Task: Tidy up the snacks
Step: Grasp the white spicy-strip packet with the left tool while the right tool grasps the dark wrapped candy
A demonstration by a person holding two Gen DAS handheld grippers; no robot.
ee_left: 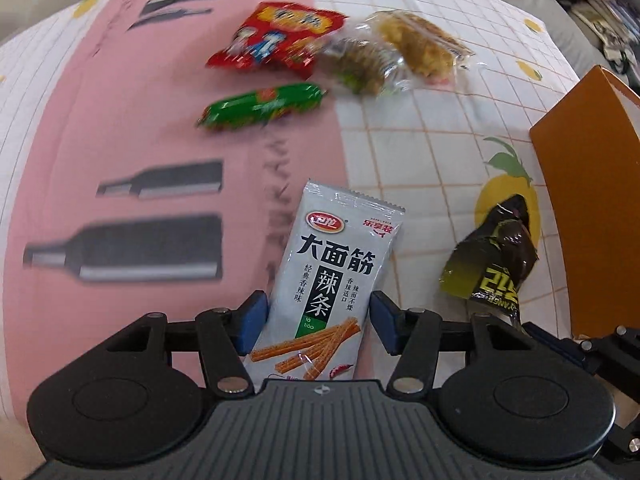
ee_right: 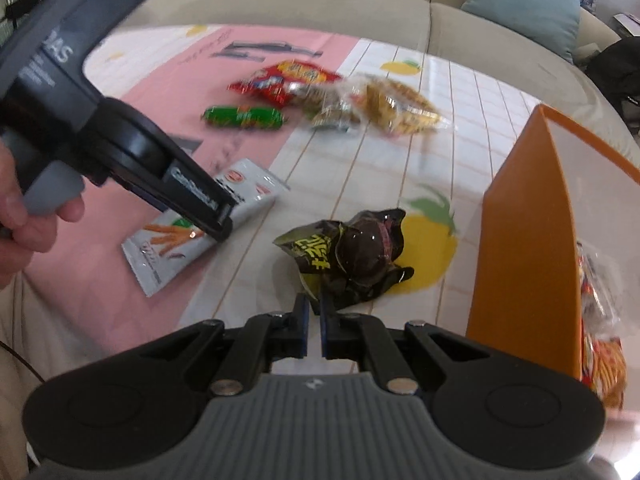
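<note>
A grey spicy-strip packet [ee_left: 328, 280] lies on the cloth between the blue pads of my left gripper [ee_left: 316, 324], which is open around its lower half; the pads stand apart from its edges. It also shows in the right wrist view [ee_right: 200, 236] under the left gripper [ee_right: 218, 224]. My right gripper [ee_right: 314, 320] is shut on the edge of a crumpled black-and-yellow wrapper [ee_right: 352, 260], also in the left wrist view [ee_left: 492, 260]. An orange box [ee_right: 524, 248] stands to the right with snacks inside [ee_right: 600, 344].
Farther back lie a red packet [ee_left: 276, 38], a green packet [ee_left: 262, 106] and clear-wrapped pastries [ee_left: 416, 46]. The table carries a pink and white lemon-print cloth [ee_left: 420, 140]. A sofa with cushions [ee_right: 524, 4] is behind the table.
</note>
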